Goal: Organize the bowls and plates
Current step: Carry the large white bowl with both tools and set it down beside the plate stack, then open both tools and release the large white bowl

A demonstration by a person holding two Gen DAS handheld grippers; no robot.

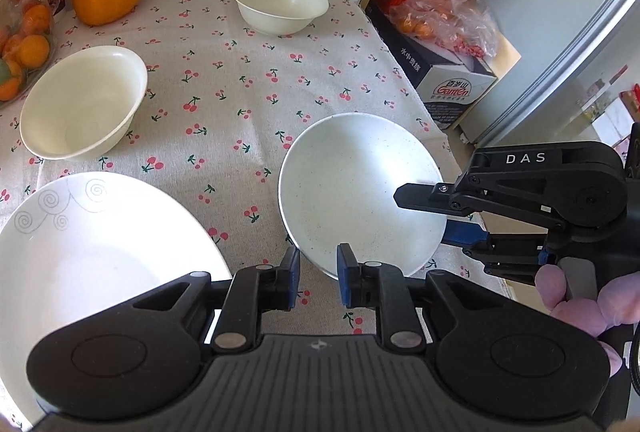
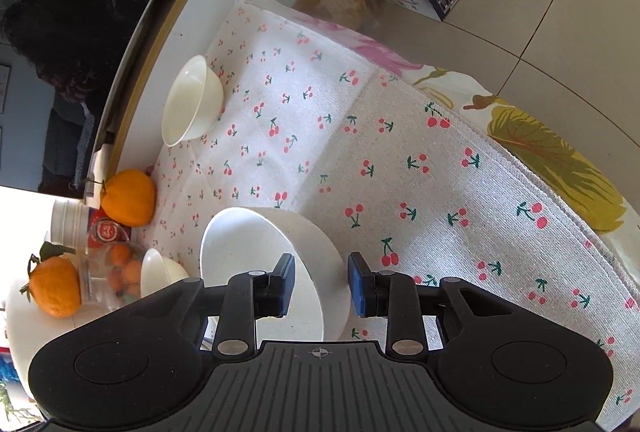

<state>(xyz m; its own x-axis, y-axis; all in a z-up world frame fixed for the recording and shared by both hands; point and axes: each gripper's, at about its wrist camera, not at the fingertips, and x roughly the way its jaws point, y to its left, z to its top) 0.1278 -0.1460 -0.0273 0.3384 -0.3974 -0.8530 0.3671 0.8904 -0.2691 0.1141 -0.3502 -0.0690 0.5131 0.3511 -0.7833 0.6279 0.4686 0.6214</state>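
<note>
The right gripper point(image 2: 321, 282) has its jaws straddling the rim of the speckled white bowl point(image 1: 360, 192), one inside, one outside, a gap still showing, so not yet clamped. That bowl sits near the right edge of the counter point(image 1: 240, 104). The left gripper point(image 1: 318, 278) hovers apart just beside the bowl's near rim, holding nothing. This looks like the pick-up step: closing on the rim comes next, then probably carrying it to nest with a cream bowl point(image 1: 84, 100) or onto the swirl-patterned plate point(image 1: 100, 252).
</note>
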